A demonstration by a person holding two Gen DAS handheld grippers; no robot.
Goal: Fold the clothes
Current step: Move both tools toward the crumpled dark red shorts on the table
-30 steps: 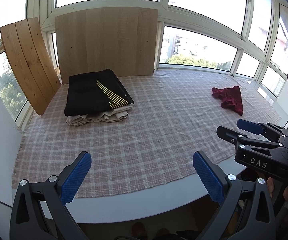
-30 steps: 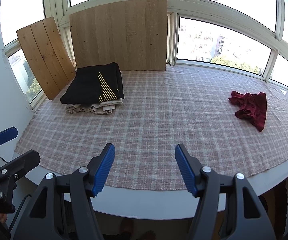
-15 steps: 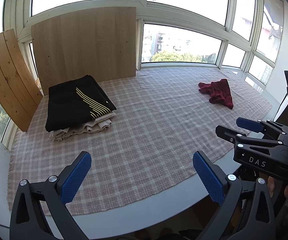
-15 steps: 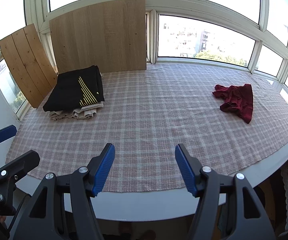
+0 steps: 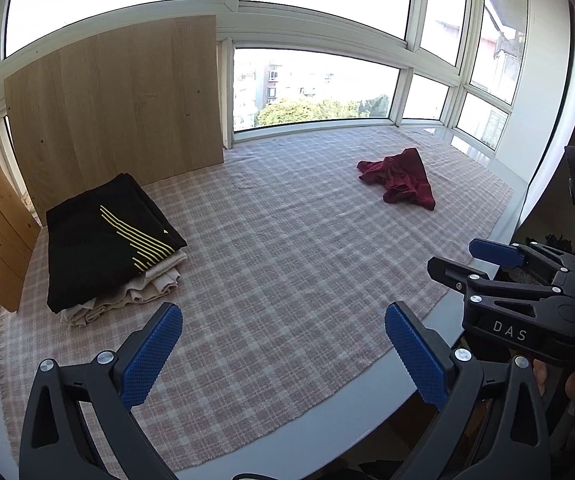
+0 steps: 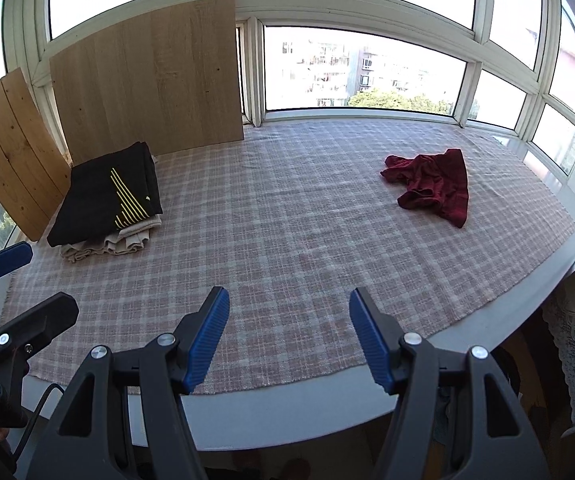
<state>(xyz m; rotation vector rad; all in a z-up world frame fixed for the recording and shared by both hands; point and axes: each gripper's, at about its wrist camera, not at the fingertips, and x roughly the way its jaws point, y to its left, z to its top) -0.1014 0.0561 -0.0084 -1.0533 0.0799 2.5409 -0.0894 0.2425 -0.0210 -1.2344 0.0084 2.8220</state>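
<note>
Hovering over the near edge of the checked cloth [image 6: 287,248] on the counter [image 6: 327,412], I hold my left tool [image 5: 283,348] and right tool [image 6: 289,332] with fingers spread apart, gripping nothing. Far left sits the folded black garment [image 6: 107,196] atop a beige one [image 6: 119,242]; the crumpled red garment [image 6: 435,188] lies far right.

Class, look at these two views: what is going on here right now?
A person holds a pair of tongs in each hand at the near edge of a table with a checked cloth. The left tongs and right tongs are both open and empty. A black garment lies folded on top of a beige one at the far left. A crumpled red garment lies unfolded at the far right, untouched.
</note>
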